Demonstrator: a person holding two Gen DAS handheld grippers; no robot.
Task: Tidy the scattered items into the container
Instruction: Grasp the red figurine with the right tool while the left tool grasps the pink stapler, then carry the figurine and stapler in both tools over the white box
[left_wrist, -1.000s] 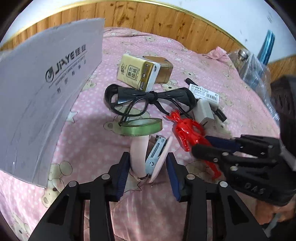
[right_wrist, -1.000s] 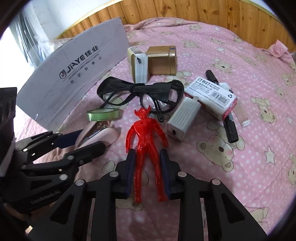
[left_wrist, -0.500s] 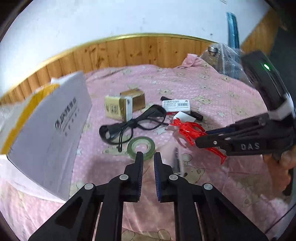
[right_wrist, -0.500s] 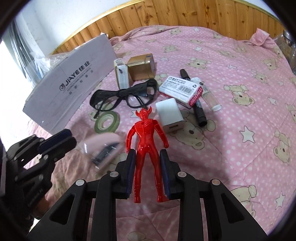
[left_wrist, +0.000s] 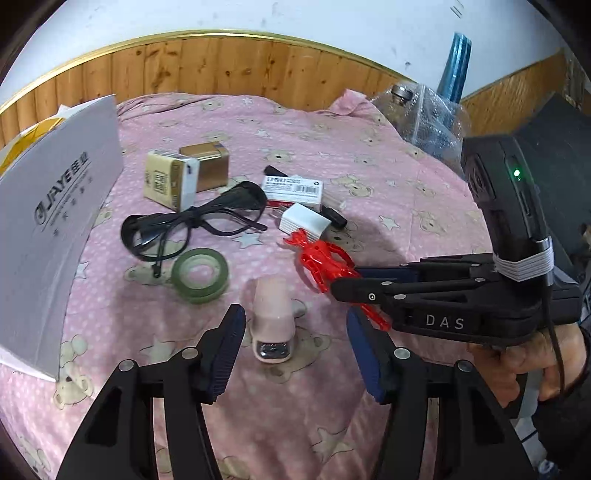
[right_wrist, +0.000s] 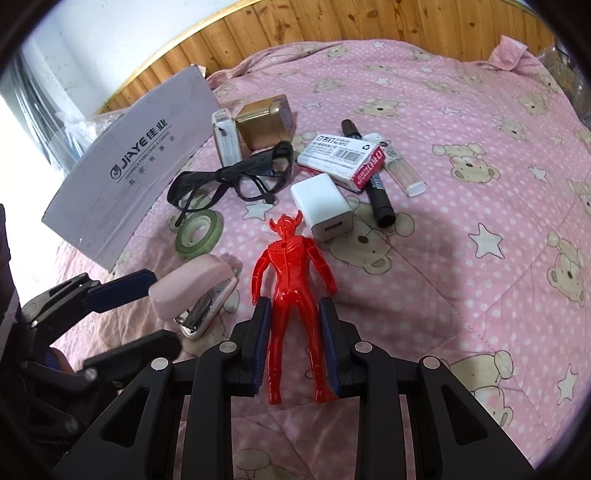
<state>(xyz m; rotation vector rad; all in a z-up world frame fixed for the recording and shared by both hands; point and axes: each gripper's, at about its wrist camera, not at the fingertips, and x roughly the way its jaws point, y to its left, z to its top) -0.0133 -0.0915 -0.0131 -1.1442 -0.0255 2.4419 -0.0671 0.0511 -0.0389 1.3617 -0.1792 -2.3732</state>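
Observation:
A red toy figure (right_wrist: 291, 266) is held by its legs in my right gripper (right_wrist: 295, 343), which is shut on it a little above the pink bedspread. In the left wrist view the right gripper (left_wrist: 347, 282) comes in from the right with the red figure (left_wrist: 321, 258). A pink stapler (left_wrist: 273, 317) lies on the bedspread between the fingers of my open left gripper (left_wrist: 295, 350), untouched by either pad. The right wrist view has the stapler (right_wrist: 195, 291) beside the left gripper (right_wrist: 160, 310). The white cardboard box (left_wrist: 55, 221) stands at the left.
Black glasses (left_wrist: 192, 225), a green tape roll (left_wrist: 201, 275), a white charger (left_wrist: 304, 221), a staples box (left_wrist: 293, 188), a black marker (right_wrist: 376, 192), a clear tube (right_wrist: 402, 171) and two gold boxes (left_wrist: 184, 177) lie on the bedspread. A wooden headboard (left_wrist: 221, 70) runs behind. A hand (left_wrist: 524, 354) holds the right gripper.
A second ago my left gripper closed around the stapler; then it stood shut and empty higher up. Now it is open with the stapler lying flat between its fingers. The right gripper keeps the red figure.

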